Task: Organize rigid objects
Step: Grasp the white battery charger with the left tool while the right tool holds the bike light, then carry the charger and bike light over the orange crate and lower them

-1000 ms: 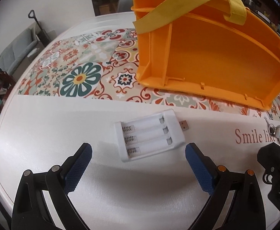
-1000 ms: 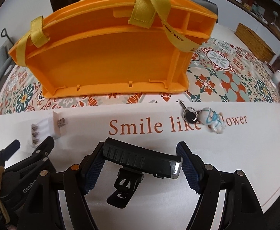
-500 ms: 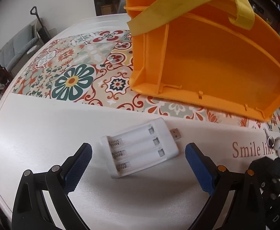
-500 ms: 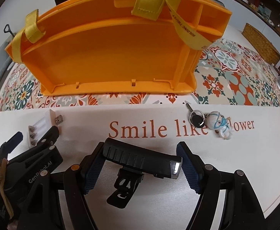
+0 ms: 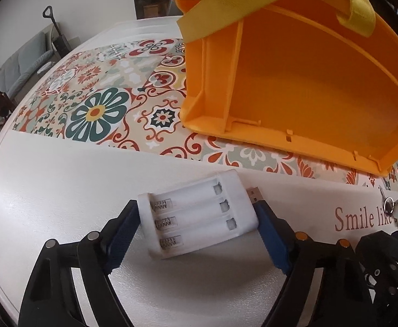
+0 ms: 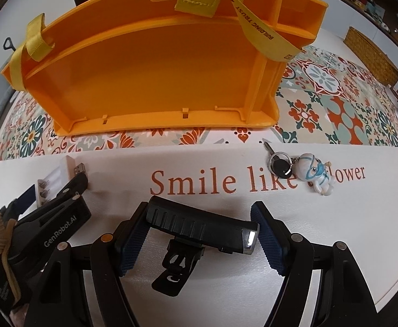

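While both grippers sit low over the white table [image 5: 49, 179], each has something between its pads. Left gripper [image 5: 196, 218] brackets the charger [image 5: 199, 218], a white three-slot battery holder with a USB plug pointing right; both blue pads touch its ends, so it reads as clamped, charger tilted a bit with its near corner over the table. Right gripper [image 6: 200, 231] grasps the light [image 6: 199, 227], a black ribbed bike lamp lying crosswise, lens end at the right pad, left end against the left pad; its mount strap hangs below toward the camera. Bin [image 6: 150, 76], orange with yellow straps, lies on its side on the patterned runner [image 5: 95, 109] beyond both grippers, open face toward them, divider wall near its right end in the right view. Nothing sits between the charger and the bin's left end in the left view. In the right view, printed red lettering runs across the table between the light and the bin. Keys [image 6: 279, 163] with a white figurine [image 6: 314, 173] lie on that lettering, right of the light and just short of the bin's right corner, well apart from both grippers. Left gripper shows at the right view's left edge, near the right gripper, not touching.
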`<move>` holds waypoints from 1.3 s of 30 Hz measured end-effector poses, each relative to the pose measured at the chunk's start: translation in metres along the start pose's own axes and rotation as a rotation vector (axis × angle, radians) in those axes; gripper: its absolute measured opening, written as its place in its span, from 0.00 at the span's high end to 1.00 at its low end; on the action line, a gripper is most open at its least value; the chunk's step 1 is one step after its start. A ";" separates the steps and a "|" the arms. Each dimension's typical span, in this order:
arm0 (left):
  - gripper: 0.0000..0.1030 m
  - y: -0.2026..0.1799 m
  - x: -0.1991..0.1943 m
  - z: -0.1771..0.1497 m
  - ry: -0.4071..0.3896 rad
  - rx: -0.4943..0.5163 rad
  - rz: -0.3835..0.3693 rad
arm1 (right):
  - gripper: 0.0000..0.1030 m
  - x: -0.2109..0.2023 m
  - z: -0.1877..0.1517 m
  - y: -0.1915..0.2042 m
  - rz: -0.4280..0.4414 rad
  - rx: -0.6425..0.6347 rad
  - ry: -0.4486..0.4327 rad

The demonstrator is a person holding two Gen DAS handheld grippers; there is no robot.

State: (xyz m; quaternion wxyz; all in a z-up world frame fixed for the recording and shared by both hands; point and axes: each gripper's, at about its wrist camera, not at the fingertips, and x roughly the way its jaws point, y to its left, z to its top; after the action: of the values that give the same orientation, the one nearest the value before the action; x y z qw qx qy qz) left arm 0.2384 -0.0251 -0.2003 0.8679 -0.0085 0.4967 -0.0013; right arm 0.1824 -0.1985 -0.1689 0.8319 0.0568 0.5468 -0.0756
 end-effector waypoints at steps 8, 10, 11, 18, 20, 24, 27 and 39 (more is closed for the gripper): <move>0.18 0.007 -0.013 -0.001 -0.016 0.020 -0.009 | 0.28 -0.001 0.001 -0.001 0.027 0.004 0.002; 0.18 0.006 -0.021 0.000 -0.027 0.024 -0.015 | 0.28 -0.003 0.001 0.000 0.032 0.004 -0.002; 0.18 0.006 -0.024 0.001 -0.032 0.027 -0.014 | 0.28 -0.004 0.002 0.000 0.036 0.006 -0.005; 0.18 0.007 -0.049 0.008 -0.064 0.036 -0.020 | 0.28 -0.025 0.005 0.003 0.046 0.002 -0.051; 0.18 0.008 -0.057 0.010 -0.076 0.033 -0.022 | 0.28 -0.032 0.008 0.004 0.051 0.003 -0.064; 0.18 0.006 -0.074 0.016 -0.106 0.040 -0.025 | 0.28 -0.045 0.014 0.005 0.059 -0.002 -0.098; 0.18 0.005 -0.086 0.022 -0.126 0.048 -0.024 | 0.28 -0.057 0.018 0.007 0.063 -0.005 -0.128; 0.18 0.004 -0.133 0.044 -0.238 0.062 -0.033 | 0.28 -0.102 0.035 0.005 0.080 0.006 -0.236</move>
State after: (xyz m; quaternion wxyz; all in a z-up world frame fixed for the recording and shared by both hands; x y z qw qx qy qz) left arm 0.2092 -0.0196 -0.0629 0.9203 0.0101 0.3899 -0.0298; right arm 0.1750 -0.1931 -0.0613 0.8926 0.0719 0.4423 -0.0500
